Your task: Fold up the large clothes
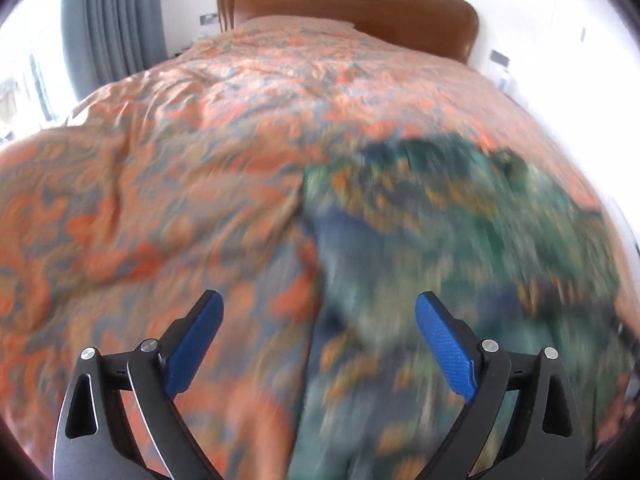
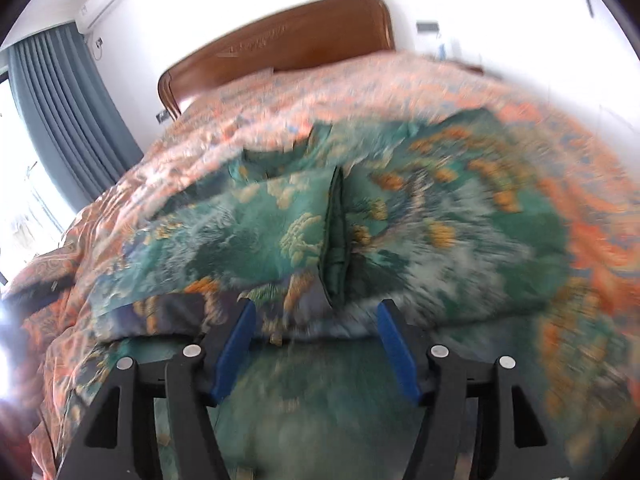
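A large green garment with gold and blue patterns [image 2: 440, 216] lies spread on the bed, one part folded over from the left so a dark green seam edge [image 2: 334, 240] runs down its middle. In the left wrist view the same garment [image 1: 460, 240] fills the lower right, blurred, its left edge running toward me. My left gripper [image 1: 318, 312] stands wide open over that edge, nothing between its blue pads. My right gripper [image 2: 314, 322] is open just in front of the folded layer's near hem; its pads [image 2: 236, 344] press on nothing.
The orange and blue patterned bedspread [image 1: 160, 184] covers the whole bed. A brown wooden headboard [image 1: 360, 4] stands at the far end against a white wall. Grey-blue curtains [image 2: 68, 112] hang at the left by a bright window.
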`<state>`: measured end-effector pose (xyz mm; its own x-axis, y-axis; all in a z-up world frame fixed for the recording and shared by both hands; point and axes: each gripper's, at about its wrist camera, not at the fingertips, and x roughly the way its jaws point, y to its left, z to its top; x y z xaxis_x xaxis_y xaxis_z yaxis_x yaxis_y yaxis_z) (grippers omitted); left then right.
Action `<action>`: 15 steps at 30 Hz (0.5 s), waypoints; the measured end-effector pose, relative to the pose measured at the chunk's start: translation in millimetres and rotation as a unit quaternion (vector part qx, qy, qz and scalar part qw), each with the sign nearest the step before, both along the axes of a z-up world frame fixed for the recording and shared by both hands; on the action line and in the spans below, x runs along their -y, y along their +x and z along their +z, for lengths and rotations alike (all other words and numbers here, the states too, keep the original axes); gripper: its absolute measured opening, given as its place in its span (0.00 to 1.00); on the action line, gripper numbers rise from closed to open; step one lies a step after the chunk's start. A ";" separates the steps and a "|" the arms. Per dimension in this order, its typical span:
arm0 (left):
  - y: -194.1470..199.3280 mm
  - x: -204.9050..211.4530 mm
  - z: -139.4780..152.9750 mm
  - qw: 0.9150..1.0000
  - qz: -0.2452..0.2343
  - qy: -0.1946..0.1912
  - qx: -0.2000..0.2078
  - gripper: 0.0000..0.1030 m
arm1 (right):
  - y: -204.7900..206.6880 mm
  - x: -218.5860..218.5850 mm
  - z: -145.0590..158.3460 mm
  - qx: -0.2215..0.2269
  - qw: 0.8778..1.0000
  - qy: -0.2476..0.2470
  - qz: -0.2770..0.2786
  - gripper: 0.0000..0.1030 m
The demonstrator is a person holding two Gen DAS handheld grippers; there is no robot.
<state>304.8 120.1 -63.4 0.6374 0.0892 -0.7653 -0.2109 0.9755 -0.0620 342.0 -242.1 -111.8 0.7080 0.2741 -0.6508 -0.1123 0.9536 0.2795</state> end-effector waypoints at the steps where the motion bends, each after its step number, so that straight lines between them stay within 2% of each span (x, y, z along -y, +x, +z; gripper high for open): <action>1: -17.9 -1.0 -2.2 1.000 -0.007 -0.006 -0.004 0.94 | -15.4 3.4 6.4 0.001 1.000 0.001 0.005 0.63; 5: -76.0 -1.4 -20.9 0.999 -0.029 -0.028 -0.025 0.94 | -77.6 20.1 19.2 -0.001 1.000 0.008 0.026 0.63; 7: -105.7 -2.0 -30.5 0.998 -0.029 -0.041 -0.032 0.94 | -116.8 34.6 20.0 0.000 1.000 -0.008 0.028 0.63; 12: -149.7 -4.0 -41.8 0.996 -0.032 -0.080 -0.032 0.94 | -188.4 72.8 20.8 0.005 0.997 -0.071 -0.012 0.63; 15: -158.8 1.8 -46.1 0.995 -0.041 -0.089 -0.032 0.94 | -217.3 104.3 26.7 0.010 0.995 -0.084 -0.056 0.67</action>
